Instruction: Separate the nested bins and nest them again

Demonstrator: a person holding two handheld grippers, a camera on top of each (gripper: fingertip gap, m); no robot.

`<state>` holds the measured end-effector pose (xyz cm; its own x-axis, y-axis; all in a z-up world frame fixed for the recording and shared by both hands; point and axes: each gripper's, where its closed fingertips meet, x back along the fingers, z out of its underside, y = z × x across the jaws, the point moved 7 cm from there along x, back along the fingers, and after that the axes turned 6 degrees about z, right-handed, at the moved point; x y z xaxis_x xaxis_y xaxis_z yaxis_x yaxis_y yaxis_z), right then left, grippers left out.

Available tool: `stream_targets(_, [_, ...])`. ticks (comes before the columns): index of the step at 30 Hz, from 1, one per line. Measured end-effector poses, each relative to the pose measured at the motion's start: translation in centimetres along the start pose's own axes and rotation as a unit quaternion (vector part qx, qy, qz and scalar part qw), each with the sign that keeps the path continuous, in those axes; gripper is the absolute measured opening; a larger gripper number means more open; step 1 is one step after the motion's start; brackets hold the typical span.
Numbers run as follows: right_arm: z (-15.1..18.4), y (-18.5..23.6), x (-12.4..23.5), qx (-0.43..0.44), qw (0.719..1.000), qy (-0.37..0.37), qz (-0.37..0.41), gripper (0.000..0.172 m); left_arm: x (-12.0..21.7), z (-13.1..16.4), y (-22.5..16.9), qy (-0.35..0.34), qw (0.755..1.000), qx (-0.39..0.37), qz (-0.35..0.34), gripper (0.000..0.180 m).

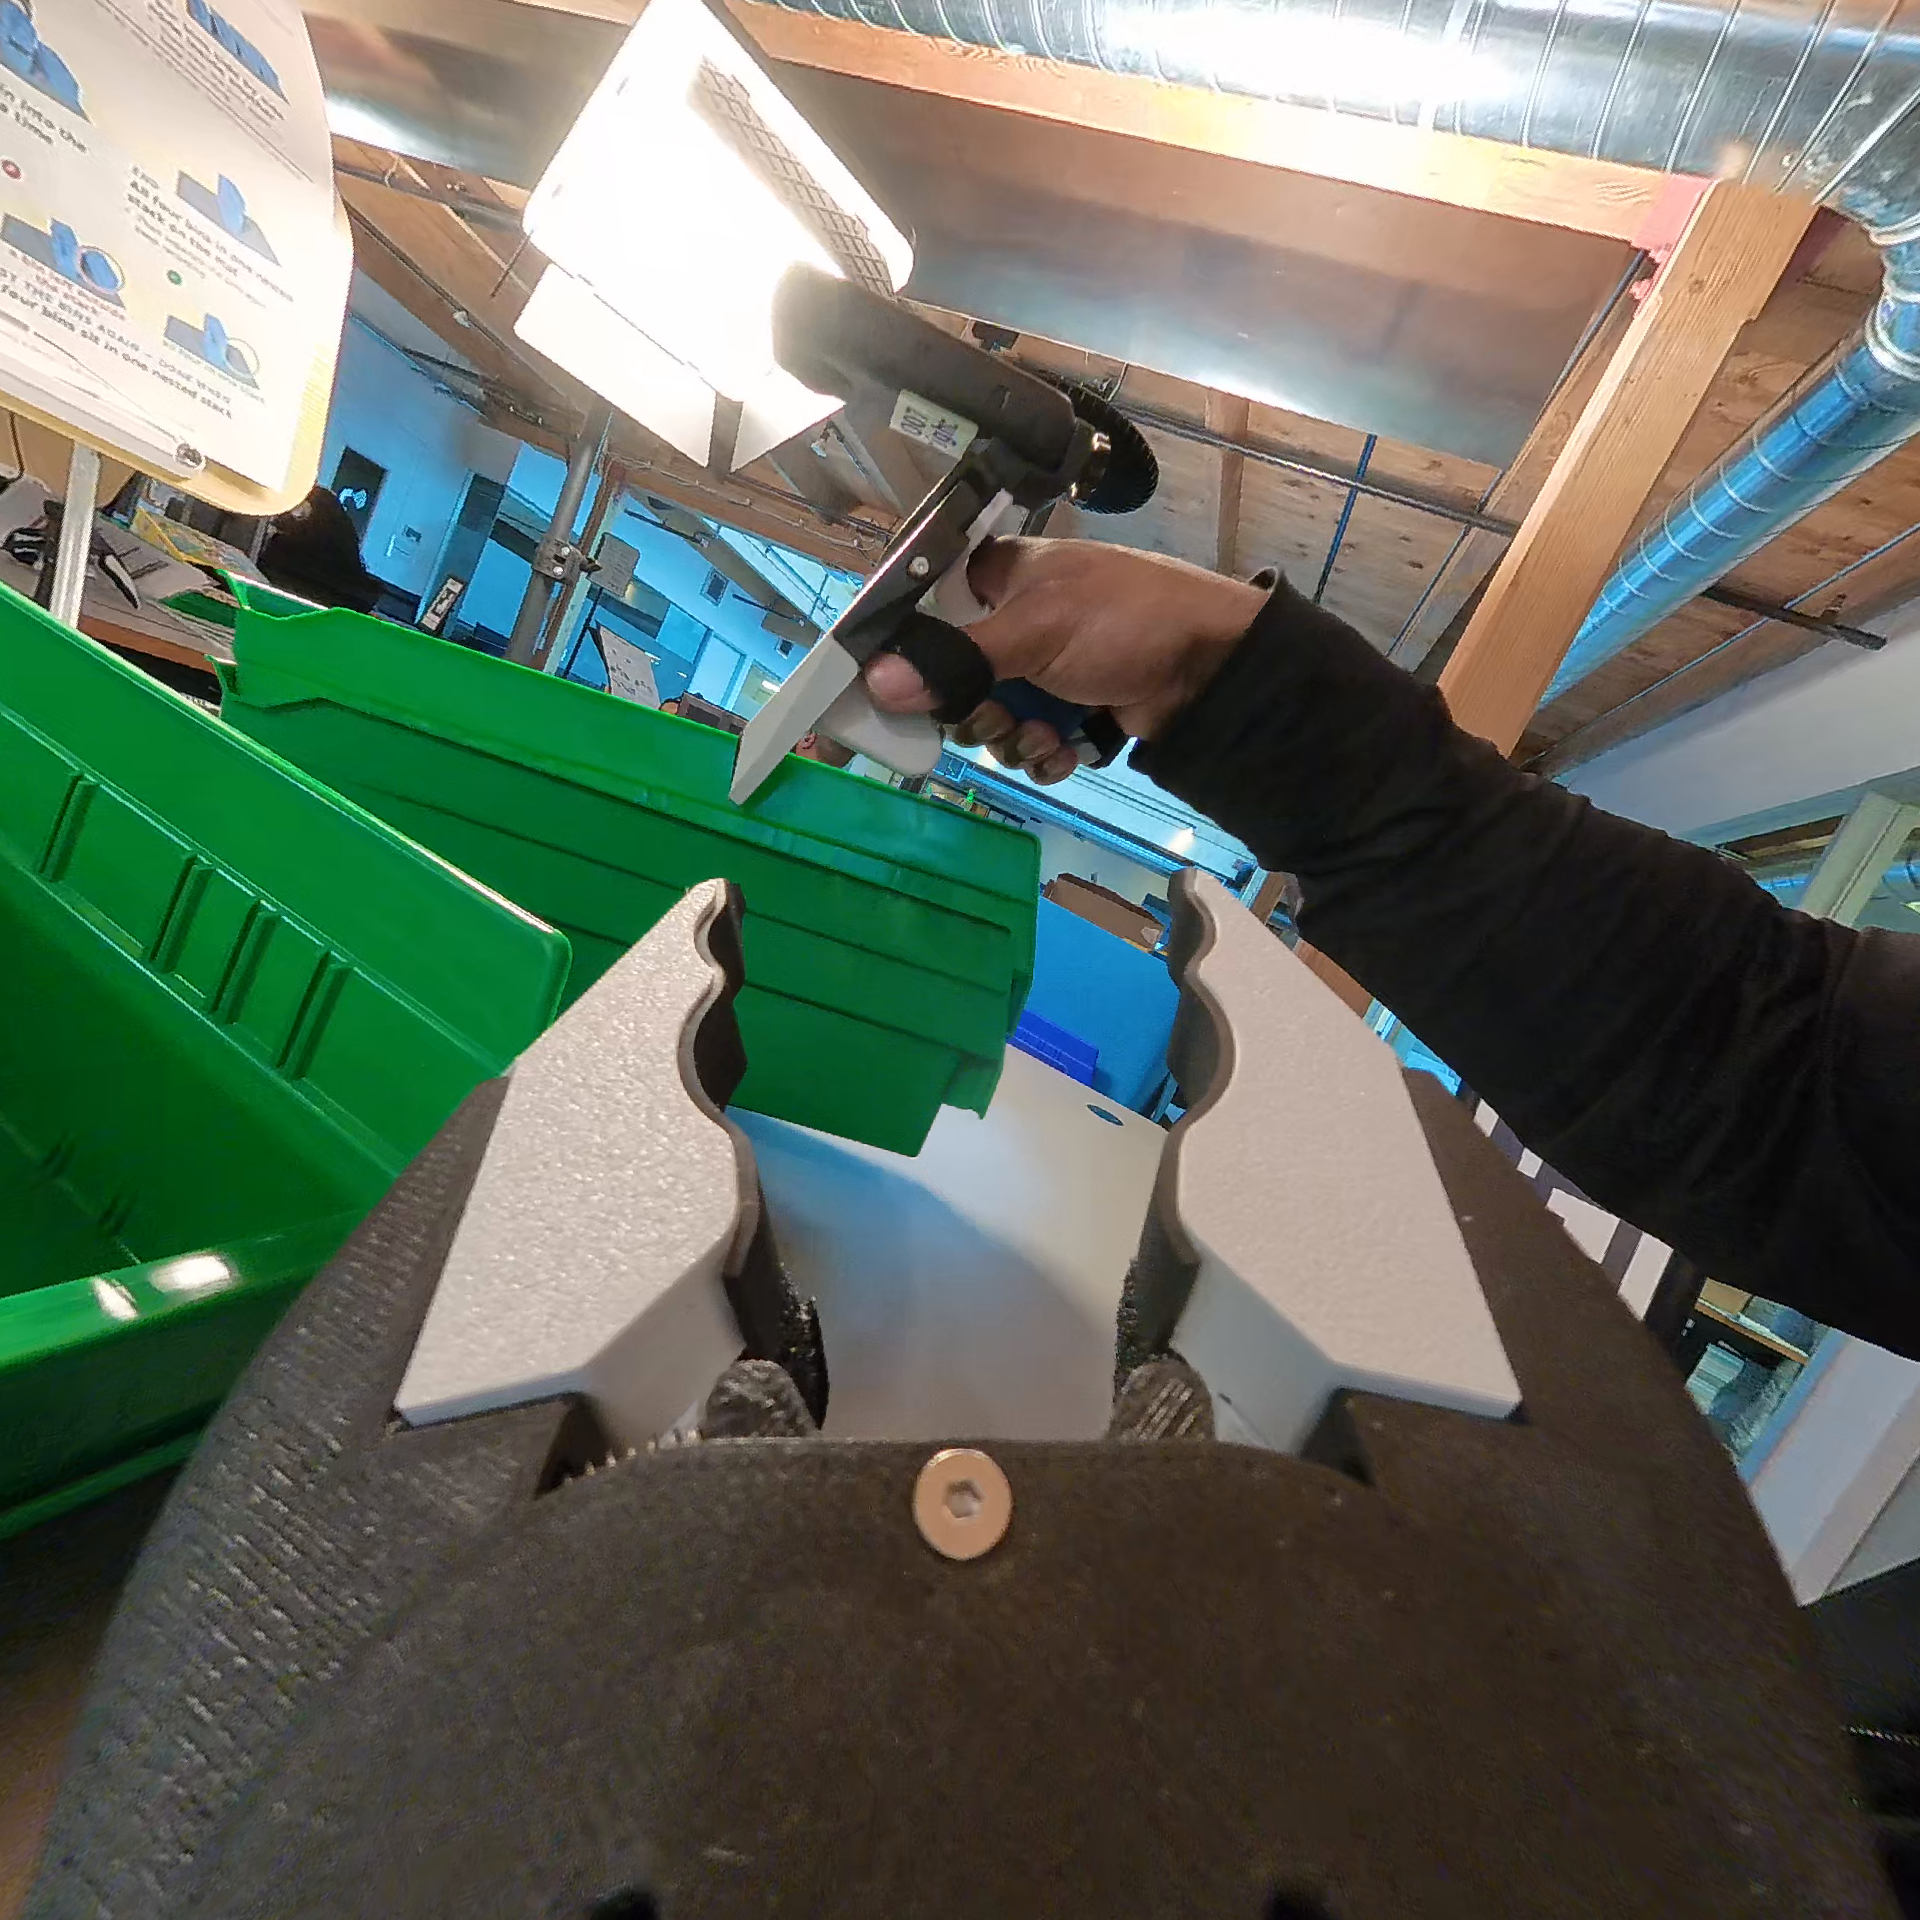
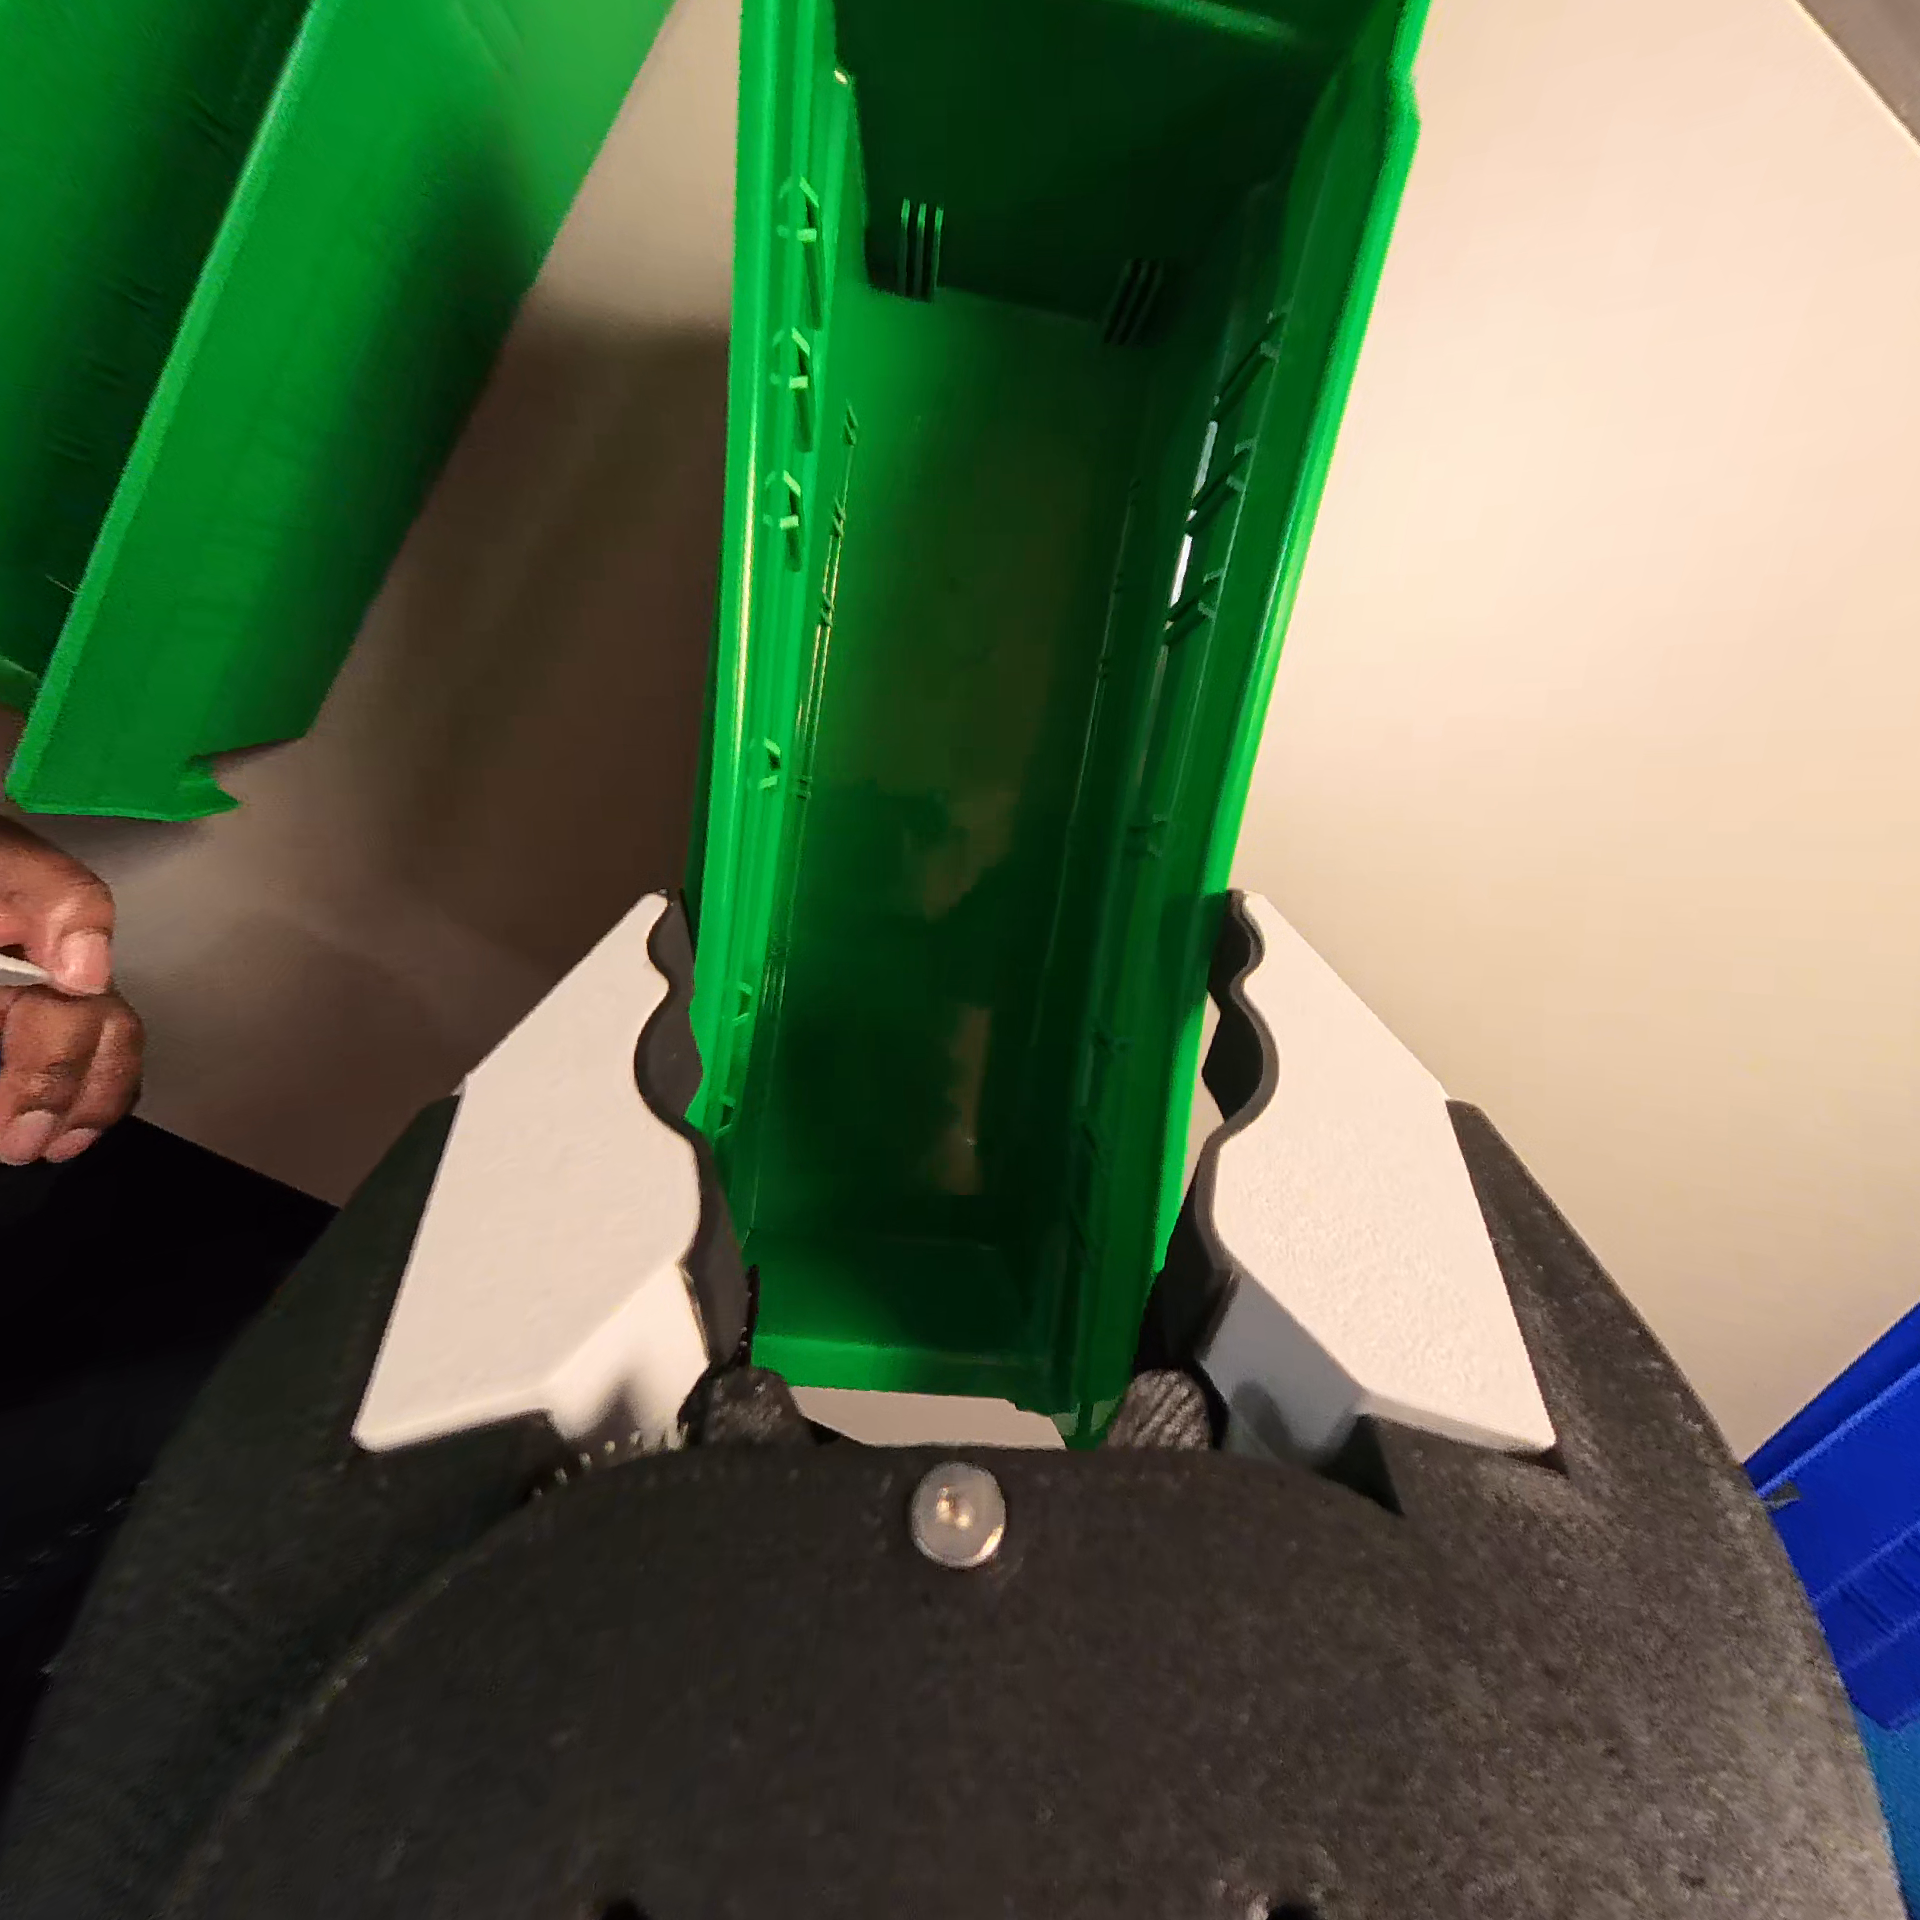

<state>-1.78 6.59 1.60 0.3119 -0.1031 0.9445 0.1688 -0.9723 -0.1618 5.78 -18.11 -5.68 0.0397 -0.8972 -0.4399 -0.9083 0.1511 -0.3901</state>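
The green bin stack (image 2: pixel 966 727) runs with its long axis straight away from my right gripper (image 2: pixel 951 1039), its open side turned toward the camera, its near short end between my fingers and its far end cut by the top edge of the picture. It is several bins nested; in the left wrist view I see the stepped rims on its side (image 1: pixel 831 914), and its bottom corner hangs above the white table (image 1: pixel 935 1247), tilted. My right gripper is spread wide around the narrow width of this stack; the left pad (image 2: pixel 665 1039) lies against the left wall of the bin, and the right pad (image 2: pixel 1236 1029) stands at the right wall, so the bin is pinched across its width, though on the right side I cannot be fully sure that pad and plastic touch. In the left wrist view one pale finger (image 1: pixel 800 707) of that gripper comes down on the top rim of the stack, with my right hand (image 1: pixel 1049 655) on the handle behind it. My left gripper (image 1: pixel 956 997) is spread open and holds nothing; the stack is behind its left finger, and between the fingers only table and room show. A second green bin (image 1: pixel 208 1039) lies to the left, separate, with its long axis also going away and its open inside visible; in the right wrist view only one wall of it (image 2: pixel 260 416) shows, the rest is cut off. My left hand (image 2: pixel 57 997) shows at the left edge, partly cut. A blue bin (image 2: pixel 1849 1538) shows at the right edge.
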Motion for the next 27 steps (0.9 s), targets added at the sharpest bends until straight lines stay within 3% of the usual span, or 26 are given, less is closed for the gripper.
stream_targets(16, [-1.0,0.6,2.7,0.0,1.0,-0.023,-0.019,0.099,0.0,0.0,0.0,0.0,1.0,-0.001,0.0,0.081])
stream_targets(27, [-0.9,-3.2,8.8,-0.031,0.995,-0.091,-0.007,0.1,0.1,-0.1,0.0,-0.003,1.0,0.003,0.002,0.081])
